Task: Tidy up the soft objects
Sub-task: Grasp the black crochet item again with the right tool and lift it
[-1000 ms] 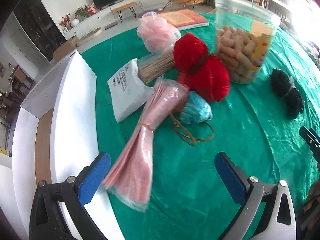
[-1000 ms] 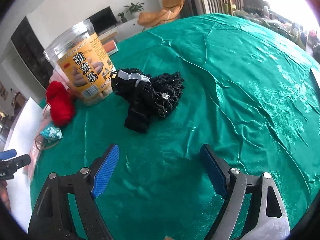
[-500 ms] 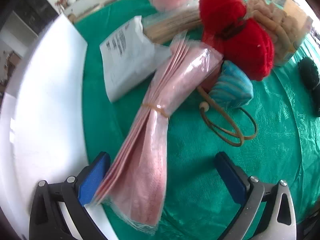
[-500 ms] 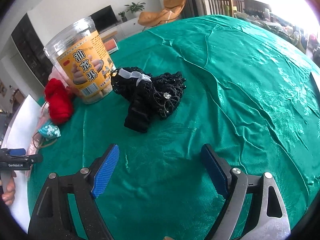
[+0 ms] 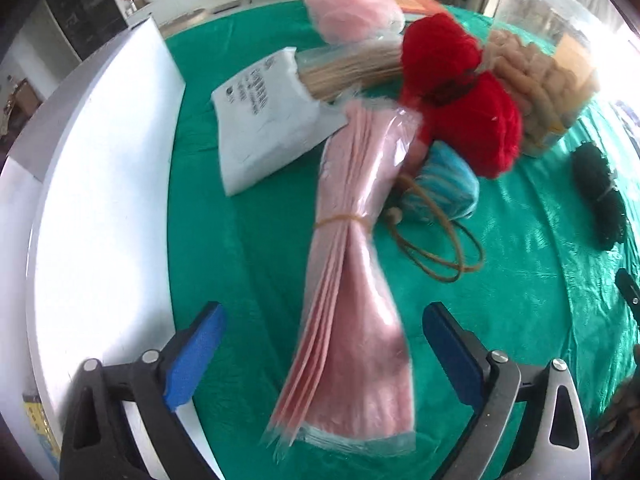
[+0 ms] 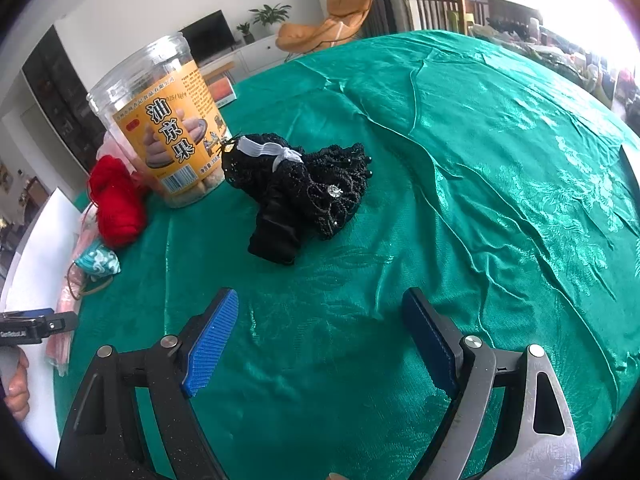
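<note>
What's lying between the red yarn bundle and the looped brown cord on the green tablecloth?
A small teal patterned fabric pouch sits between the red yarn bundle and the looped brown cord, which runs from it. The left wrist view shows this best.

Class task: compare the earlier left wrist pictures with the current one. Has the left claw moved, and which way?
Yes. The left claw has come forward and down over the pink bag bundle, which now lies between its open pads; its jaws have just been closing slightly.

Glossy, creased green satin tablecloth [image 6: 460,152], fuzzy matt red yarn [image 5: 464,120], shiny clear-plastic sleeve of pink sheets [image 5: 352,280], black beaded mesh pouch [image 6: 308,192], transparent plastic snack jar [image 6: 168,120], ribbed blue rubbery pads [image 6: 210,342]
</note>
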A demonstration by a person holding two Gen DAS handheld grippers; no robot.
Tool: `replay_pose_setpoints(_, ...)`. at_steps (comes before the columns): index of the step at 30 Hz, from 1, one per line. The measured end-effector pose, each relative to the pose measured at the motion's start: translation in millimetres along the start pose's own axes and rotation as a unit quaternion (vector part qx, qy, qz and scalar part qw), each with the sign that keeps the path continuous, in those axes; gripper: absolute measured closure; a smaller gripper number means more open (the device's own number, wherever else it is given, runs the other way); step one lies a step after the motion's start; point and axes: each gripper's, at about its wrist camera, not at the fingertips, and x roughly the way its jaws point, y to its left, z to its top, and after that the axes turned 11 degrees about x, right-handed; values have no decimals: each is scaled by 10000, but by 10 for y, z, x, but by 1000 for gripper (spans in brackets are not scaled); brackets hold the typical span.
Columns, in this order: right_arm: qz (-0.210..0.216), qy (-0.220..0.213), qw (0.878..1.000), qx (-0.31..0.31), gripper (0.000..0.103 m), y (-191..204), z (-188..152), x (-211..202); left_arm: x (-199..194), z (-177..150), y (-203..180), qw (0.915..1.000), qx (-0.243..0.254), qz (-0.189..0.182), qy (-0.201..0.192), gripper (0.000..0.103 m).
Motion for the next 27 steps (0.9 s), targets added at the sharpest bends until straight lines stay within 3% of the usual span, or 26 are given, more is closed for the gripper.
replay_pose_setpoints(4, 47, -3, 10000, 42, 16, -17, 9, -6, 82, -129, -122, 9974, 528, 399, 289, 3)
replay_pose_setpoints(6, 115, -18, 9998, 132, 18, -56, 25, -27, 43, -168, -149, 9968, 605, 505, 115, 3)
replay_pose_setpoints(9, 239, -313, 9987, 333, 18, -142, 116, -195, 71, -107, -89, 9972, 500, 400, 377, 2)
replay_pose_setpoints(11, 155, -446, 9987, -187, 17, -29, 254, -285, 130, -41, -69, 9963, 474, 212, 691, 5)
replay_pose_setpoints(14, -209, -351, 9840, -1735, 17, 384, 462, -191, 84, 77, 42, 9976, 520, -19, 447, 55)
replay_pose_setpoints(16, -453, 95, 9637, -2629, 17, 659, 543, 100, -14, 84, 80, 9985, 497, -52, 226, 68)
replay_pose_setpoints(18, -473, 575, 9478, -3100, 22, 787, 562, 406, -116, 48, 169, 9990, 368, -263, 46, 75)
replay_pose_setpoints(19, -528, 874, 9456, -3088, 25, 781, 587, 571, -212, 15, 220, 9988, 259, -409, -92, 75)
replay_pose_setpoints(20, -651, 1046, 9479, -2938, 80, 740, 636, 678, -338, -35, 258, 9982, 199, -503, -249, 76)
replay_pose_setpoints(21, -712, 1057, 9567, -2619, 85, 674, 746, 715, -452, -54, 275, 9977, 175, -521, -389, 76)
replay_pose_setpoints(24, -378, 856, 9870, -1310, 85, 442, 1181, 597, -814, -90, 363, 9937, 63, -726, -849, 76)
replay_pose_setpoints(27, -58, 397, 9982, -435, 85, 359, 1637, 340, -1089, -85, 440, 9883, -25, -872, -1248, 76)
